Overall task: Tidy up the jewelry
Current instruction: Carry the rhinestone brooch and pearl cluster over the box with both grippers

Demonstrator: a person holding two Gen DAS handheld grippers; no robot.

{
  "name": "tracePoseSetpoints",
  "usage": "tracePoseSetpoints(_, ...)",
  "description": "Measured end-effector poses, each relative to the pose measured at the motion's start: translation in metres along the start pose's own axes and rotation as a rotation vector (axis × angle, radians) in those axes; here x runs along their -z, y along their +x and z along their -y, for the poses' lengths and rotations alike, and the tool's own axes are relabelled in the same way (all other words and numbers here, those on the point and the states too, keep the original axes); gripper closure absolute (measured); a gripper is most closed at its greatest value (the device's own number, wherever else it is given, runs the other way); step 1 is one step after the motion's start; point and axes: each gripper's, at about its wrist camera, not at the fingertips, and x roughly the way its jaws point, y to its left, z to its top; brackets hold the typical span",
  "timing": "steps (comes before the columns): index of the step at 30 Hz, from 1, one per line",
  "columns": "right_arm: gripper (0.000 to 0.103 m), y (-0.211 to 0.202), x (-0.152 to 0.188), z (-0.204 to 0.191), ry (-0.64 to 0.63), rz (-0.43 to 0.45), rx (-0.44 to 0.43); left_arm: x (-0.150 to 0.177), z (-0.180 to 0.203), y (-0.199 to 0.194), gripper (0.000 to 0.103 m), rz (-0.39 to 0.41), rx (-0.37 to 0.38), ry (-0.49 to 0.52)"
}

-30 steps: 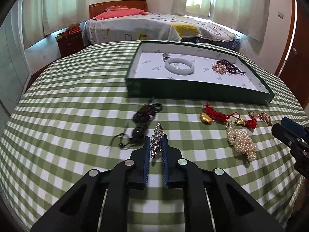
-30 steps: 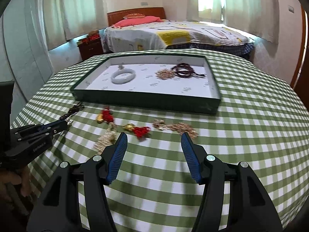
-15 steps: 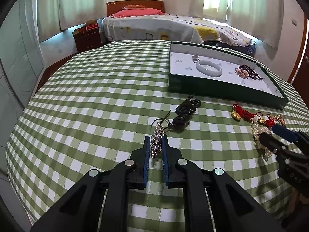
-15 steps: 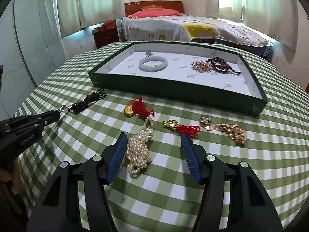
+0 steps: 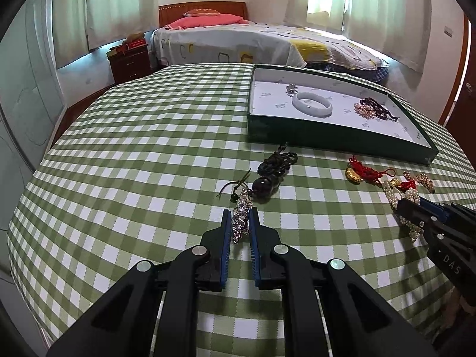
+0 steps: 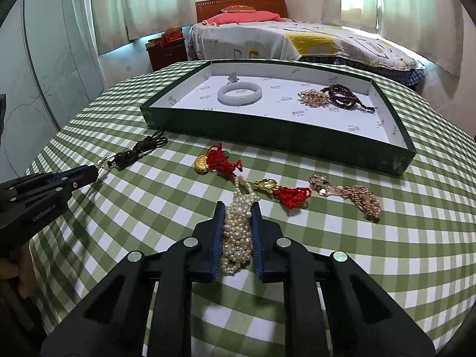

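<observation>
Left gripper (image 5: pixel 240 223): kept pinched on rhinestone brooch (image 5: pixel 241 214), lower centre
Right gripper (image 6: pixel 236 217): formerly spread, now closed around pearl strand (image 6: pixel 238 232)

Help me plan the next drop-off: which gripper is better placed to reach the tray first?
Probably the right gripper: shut on the pearl strand, nearer the green tray. The left gripper holds the rhinestone piece farther back.

Green-and-white checked tablecloth (image 6: pixel 386 253): woven cloth, matt.
Dark green flat tray (image 6: pixel 267 136): matt card walls, white printed paper lining.
White round bangle (image 6: pixel 239 93): smooth, glossy, stone-like.
Cream pearl strand (image 6: pixel 238 238): lustrous beads.
Silver rhinestone brooch (image 5: pixel 241 217): sparkling metal.
Gold charm on red cord (image 6: pixel 202 163): shiny metal, knotted thread.
</observation>
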Motion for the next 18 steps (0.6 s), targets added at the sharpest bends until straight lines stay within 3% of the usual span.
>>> tracePoseSetpoints(18,0.086,-0.039,-0.001,0.019,0.048,0.074,0.011,-0.008,0.025,-0.019,0.09,0.049,0.047,0.041)
